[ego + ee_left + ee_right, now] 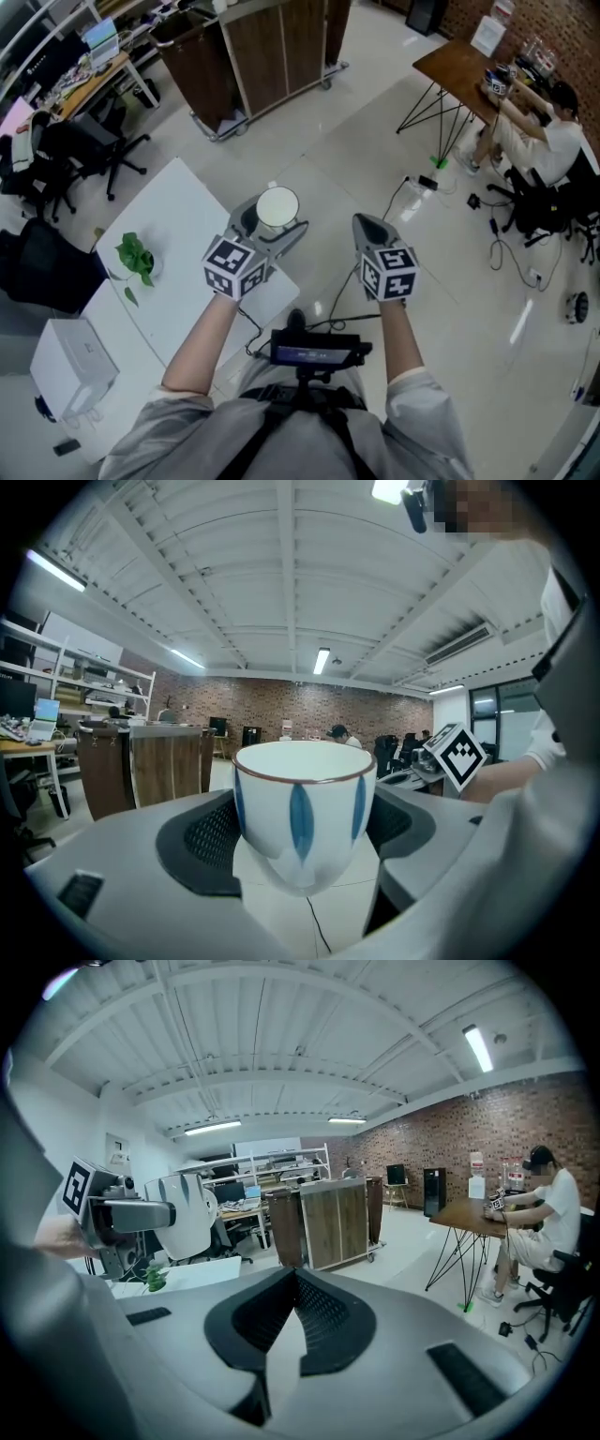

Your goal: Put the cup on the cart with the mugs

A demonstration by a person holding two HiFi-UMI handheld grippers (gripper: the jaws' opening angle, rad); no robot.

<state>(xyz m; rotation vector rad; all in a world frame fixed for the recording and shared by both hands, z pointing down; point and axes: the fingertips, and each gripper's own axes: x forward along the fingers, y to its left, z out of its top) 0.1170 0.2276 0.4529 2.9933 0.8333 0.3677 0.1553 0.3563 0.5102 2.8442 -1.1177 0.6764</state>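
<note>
A white cup [277,207] with blue leaf marks and a brown rim [300,808] sits upright between the jaws of my left gripper [274,225], which is shut on it, the pads against its two sides. The hand holds it in the air over the corner of a white table. My right gripper [365,223] hovers beside it to the right over the floor, its fingertips meeting [296,1275], with nothing held. The right gripper view also shows the cup [185,1213] at its left. A wood-panelled cart [272,47] stands far ahead; I cannot make out mugs on it.
The white table [178,225] at the left bears a small green plant [136,255] and a white box [70,364]. Black office chairs [80,155] stand at the far left. A person [548,141] sits at a wooden table [459,64] at the right, cables [511,253] on the floor.
</note>
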